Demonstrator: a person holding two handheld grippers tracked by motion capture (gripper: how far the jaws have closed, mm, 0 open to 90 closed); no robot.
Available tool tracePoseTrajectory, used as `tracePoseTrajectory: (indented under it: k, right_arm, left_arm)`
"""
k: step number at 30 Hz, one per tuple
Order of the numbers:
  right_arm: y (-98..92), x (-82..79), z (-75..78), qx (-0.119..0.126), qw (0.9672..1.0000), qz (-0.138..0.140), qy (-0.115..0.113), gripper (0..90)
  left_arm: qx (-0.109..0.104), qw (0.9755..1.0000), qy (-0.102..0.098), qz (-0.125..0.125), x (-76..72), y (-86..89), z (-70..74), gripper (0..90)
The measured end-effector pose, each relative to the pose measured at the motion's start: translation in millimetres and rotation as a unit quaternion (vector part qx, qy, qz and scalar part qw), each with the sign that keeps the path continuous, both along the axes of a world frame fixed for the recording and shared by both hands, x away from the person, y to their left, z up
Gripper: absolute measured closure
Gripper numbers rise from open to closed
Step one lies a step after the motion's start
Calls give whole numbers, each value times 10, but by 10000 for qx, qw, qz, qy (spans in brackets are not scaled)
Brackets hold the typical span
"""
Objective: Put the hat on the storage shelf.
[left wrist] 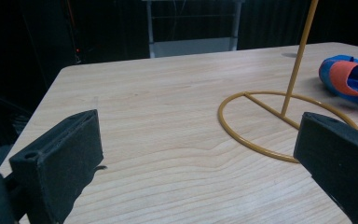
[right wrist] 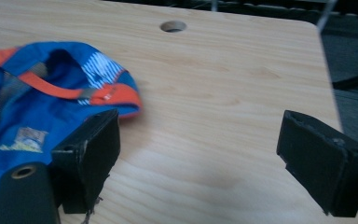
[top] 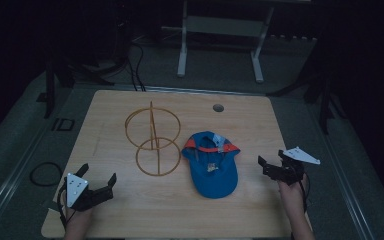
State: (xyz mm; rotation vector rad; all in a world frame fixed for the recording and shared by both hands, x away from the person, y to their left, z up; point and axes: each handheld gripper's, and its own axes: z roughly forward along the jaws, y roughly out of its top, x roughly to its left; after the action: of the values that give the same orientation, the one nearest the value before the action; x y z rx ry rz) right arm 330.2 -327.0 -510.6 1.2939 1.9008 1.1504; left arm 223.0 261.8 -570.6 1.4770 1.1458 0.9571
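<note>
A blue cap [top: 212, 170] with orange trim lies upside down on the wooden table [top: 145, 210], right of centre. To its left stands a yellow wire stand [top: 152, 135], a base ring and an upper ring joined by a post. My left gripper [top: 99, 172] rests open near the front left corner, a short way from the stand's base ring. In the left gripper view the jaws [left wrist: 200, 126] stand wide apart, with the stand's post [left wrist: 299, 56] and the cap [left wrist: 349, 77] ahead. My right gripper [top: 271, 157] is open just right of the cap. Its jaws [right wrist: 200, 123] hold nothing, and the cap [right wrist: 23, 121] lies beside the left jaw.
A round cable hole [top: 218, 107] sits near the table's far edge. Behind the table stands a white metal frame [top: 220, 30] on the floor. A black cable loop [top: 45, 173] lies on the floor at the left, with dark stand legs on both sides.
</note>
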Motion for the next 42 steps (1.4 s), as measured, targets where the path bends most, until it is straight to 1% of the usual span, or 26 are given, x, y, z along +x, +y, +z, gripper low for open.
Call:
tracePoseTrajectory:
  k: [3, 6, 7, 9, 10, 12, 14, 16, 17, 18, 19, 21, 25, 27, 30, 32, 33, 34, 37, 39, 42]
  right_arm:
    - [63, 70, 52, 46, 9999, 125, 24, 135]
    - [128, 135, 106, 1, 9998, 208, 23, 137]
    - [128, 135, 106, 1, 9998, 208, 23, 137]
    - [190, 200, 150, 118, 9992, 380, 71, 137]
    - [234, 243, 175, 223, 9982, 537, 141, 136]
    - [261, 262, 187, 216, 9981, 563, 156, 136]
    - [318, 298, 213, 226, 9976, 631, 150, 129]
    - [390, 336, 238, 138, 9983, 558, 99, 130]
    - [416, 357, 248, 158, 9979, 621, 110, 130]
    - [449, 382, 258, 241, 9970, 733, 90, 134]
    - [473, 397, 263, 234, 9965, 794, 97, 136]
    - [569, 456, 270, 86, 9955, 935, 111, 149]
    - [691, 551, 256, 32, 9935, 1126, 164, 162]
    - [739, 593, 243, 42, 9926, 1199, 178, 167]
    - [819, 662, 222, 18, 9910, 1315, 254, 167]
    - [866, 715, 208, 12, 9899, 1378, 319, 167]
    - [887, 742, 201, 20, 9896, 1390, 364, 167]
    - [904, 772, 192, 30, 9891, 1418, 397, 167]
    - [949, 843, 153, 34, 9890, 1414, 436, 194]
    - [981, 886, 120, -16, 9885, 1426, 504, 199]
    - [1030, 957, 50, -74, 9877, 1447, 596, 201]
  left_arm:
    - [-18, 10000, -8, 1, -4, -6, -1, 16]
    - [-108, 9999, -20, -61, -3, -5, -1, 16]
    - [-108, 9999, -20, -61, -3, -5, -1, 16]
    - [-59, 10000, -3, -78, -5, -7, 2, 16]
    - [-66, 9999, -26, -88, -6, -9, 0, 16]
    - [23, 10000, -28, -59, -8, -17, -1, 16]
    - [46, 10000, -62, -58, -9, -21, 0, 16]
    - [84, 9999, -54, -35, -8, -25, -1, 16]
    - [87, 9999, -50, -17, -6, -25, -2, 16]
    - [90, 9999, -54, 6, -8, -25, -2, 16]
    - [57, 10000, -63, 0, -8, -23, 2, 16]
    - [14, 10000, -93, -5, -13, -18, 7, 16]
    - [-17, 9999, -133, -68, -17, -20, 8, 16]
    - [-10, 9999, -118, -73, -17, -26, 10, 16]
    - [12, 9998, -114, -130, -19, -37, 12, 16]
    - [28, 9998, -132, -116, -23, -45, 17, 16]
    - [22, 9998, -103, -141, -22, -45, 21, 16]
    - [38, 9999, -90, -116, -24, -48, 22, 16]
    - [96, 9998, 104, -133, -21, -56, 23, 16]
    - [62, 9998, 108, -176, -22, -62, 24, 16]
    - [56, 9998, 90, -169, -26, -72, 37, 16]
